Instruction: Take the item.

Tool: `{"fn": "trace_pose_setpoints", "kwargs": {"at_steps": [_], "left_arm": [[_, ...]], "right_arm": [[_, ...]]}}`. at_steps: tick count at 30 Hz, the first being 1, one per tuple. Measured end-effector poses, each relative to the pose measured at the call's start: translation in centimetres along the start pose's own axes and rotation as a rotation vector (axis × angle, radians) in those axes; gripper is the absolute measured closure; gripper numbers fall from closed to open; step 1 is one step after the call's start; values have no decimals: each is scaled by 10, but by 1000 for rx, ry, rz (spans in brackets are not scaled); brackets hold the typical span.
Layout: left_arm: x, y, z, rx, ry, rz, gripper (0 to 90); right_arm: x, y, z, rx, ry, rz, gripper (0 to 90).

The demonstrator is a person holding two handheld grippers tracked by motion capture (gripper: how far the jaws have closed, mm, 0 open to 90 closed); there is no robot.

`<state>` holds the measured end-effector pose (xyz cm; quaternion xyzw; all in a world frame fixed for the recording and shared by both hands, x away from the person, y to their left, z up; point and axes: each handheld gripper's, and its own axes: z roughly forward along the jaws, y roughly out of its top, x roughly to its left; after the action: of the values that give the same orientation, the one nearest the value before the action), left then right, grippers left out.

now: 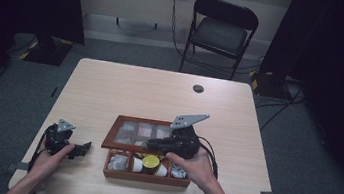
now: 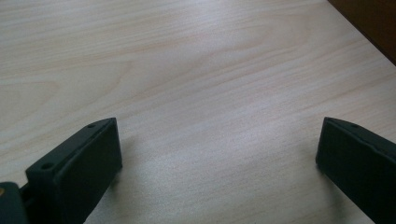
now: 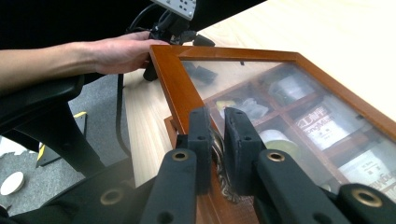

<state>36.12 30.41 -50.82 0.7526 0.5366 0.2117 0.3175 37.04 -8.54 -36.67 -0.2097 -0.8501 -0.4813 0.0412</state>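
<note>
Pale wood tabletop (image 1: 126,86) in a dim room, with a black folding chair (image 1: 221,30) standing beyond its far edge. Near the front edge sits a wooden box (image 1: 145,175) divided into compartments, its glass-paned lid (image 3: 182,88) lifted partway and tilted. The right tool (image 3: 218,154) has its jaws pressed together on a small metal handle (image 3: 219,149) at the lid's front edge, pinching it. The left tool (image 2: 217,154) rests on the tabletop to the left of the box, well apart from it, jaws spread wide with nothing between them. The step in hand looks like swinging the lid on its hinge; doing it well probably means keeping the pinch firm on the small handle, following the hinge's arc rather than pulling straight, and perhaps steadying the box with the left tool so it does not slide. Packets (image 3: 322,126) seen through the glass carry printed labels, but the writing is too blurred to read.
</note>
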Motion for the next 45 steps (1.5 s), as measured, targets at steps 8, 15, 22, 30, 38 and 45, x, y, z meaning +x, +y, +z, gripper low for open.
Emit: {"fn": "trace_pose_setpoints", "kwargs": {"at_steps": [8, 15, 22, 30, 38, 45], "left_arm": [[0, 0, 0, 1, -2, 0, 0], [0, 0, 0, 0, 0, 1, 0], [0, 0, 0, 0, -1, 0, 0], [1, 0, 0, -3, -11, 9, 0], [1, 0, 0, -2, -10, 12, 0], [1, 0, 0, -3, -10, 11, 0]], "right_arm": [[-4, 9, -3, -4, 3, 14, 818], [-6, 14, -5, 5, 6, 24, 819], [-10, 22, -7, 11, 16, 43, 819], [-14, 29, -9, 11, 16, 52, 819], [-22, 38, -13, -14, 24, 73, 821], [-26, 42, -14, -19, 30, 83, 821]]}}
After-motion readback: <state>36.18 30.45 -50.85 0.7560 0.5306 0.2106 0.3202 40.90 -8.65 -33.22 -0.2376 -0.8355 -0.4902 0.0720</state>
